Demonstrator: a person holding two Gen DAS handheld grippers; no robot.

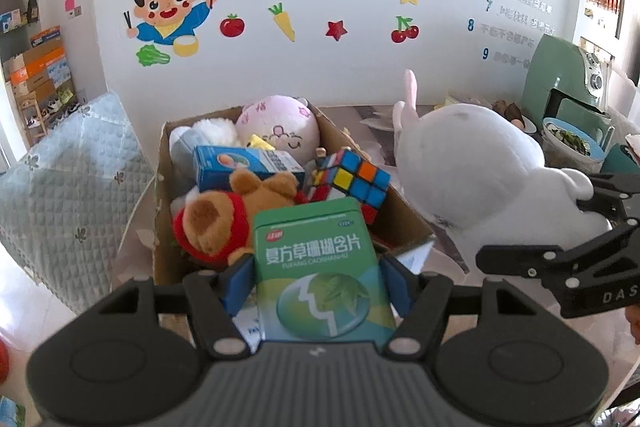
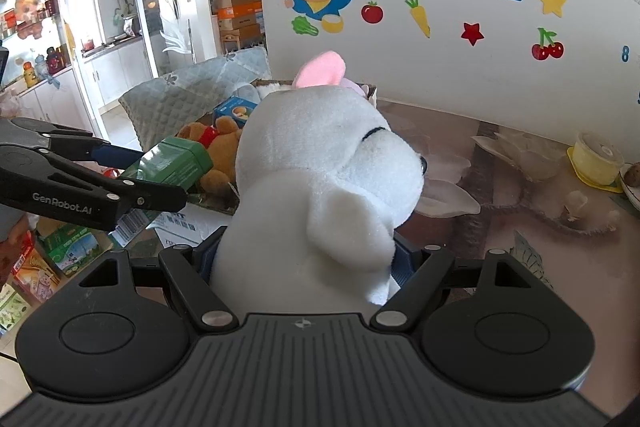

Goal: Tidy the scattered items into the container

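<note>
Gripping a green tin over the crowded box's near rim, left fingers; right fingers clasp white plush.

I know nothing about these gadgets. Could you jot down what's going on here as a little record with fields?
Left gripper: shut on green medicine box
Right gripper: shut on white plush rabbit
Container: cardboard box, holding brown teddy bear, Rubik's cube, blue carton, pink plush
Rabbit's place: beside the box, not in it
Surface: patterned table
</note>
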